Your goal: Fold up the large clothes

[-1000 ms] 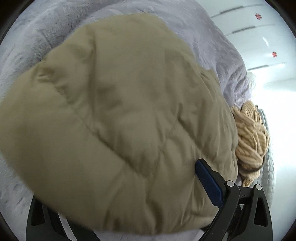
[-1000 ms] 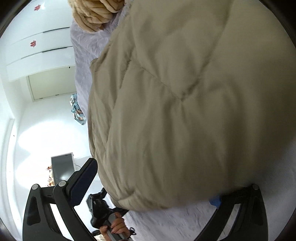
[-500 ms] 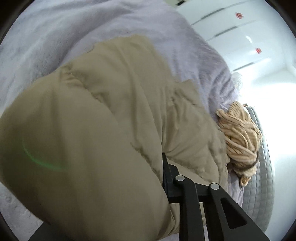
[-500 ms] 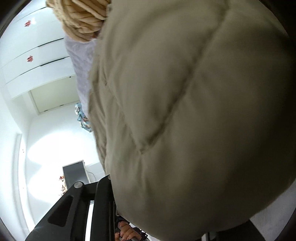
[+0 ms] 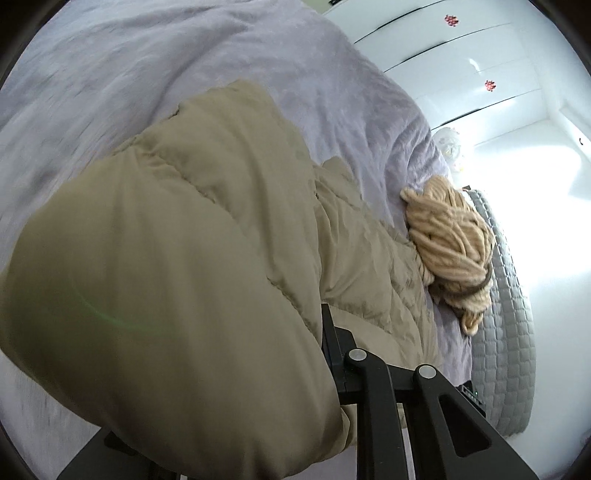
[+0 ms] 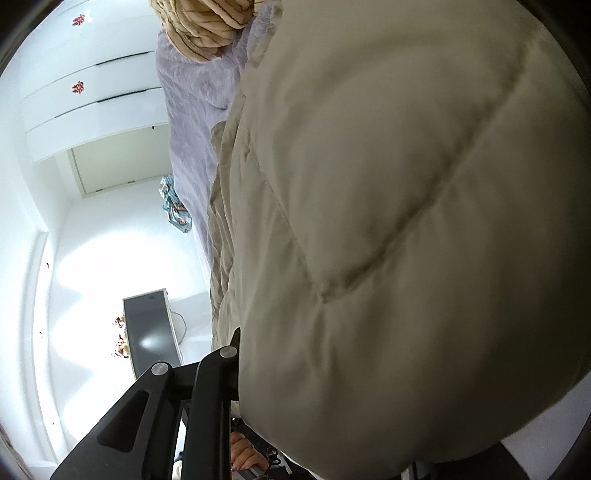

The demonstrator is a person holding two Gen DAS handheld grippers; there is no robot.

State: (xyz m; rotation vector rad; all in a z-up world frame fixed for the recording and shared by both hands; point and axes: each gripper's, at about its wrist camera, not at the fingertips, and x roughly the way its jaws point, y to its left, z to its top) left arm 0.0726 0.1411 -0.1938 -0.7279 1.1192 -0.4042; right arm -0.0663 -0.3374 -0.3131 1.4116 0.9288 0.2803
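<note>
Both grippers, left gripper [image 5: 325, 354] and right gripper [image 6: 240, 369], pinch the puffy coat [image 5: 177, 258], lifted off the bed [image 5: 184, 55] (mid-fold, apparently); next, carry the edge across and lay it flat.

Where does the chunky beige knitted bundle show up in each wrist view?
Left wrist: the knitted bundle lies at centre right on the purple blanket, just past the far end of the tan padded coat.
Right wrist: the bundle is at the top edge, left of centre.
Shared landmark: white cupboard doors with red stickers.
</note>
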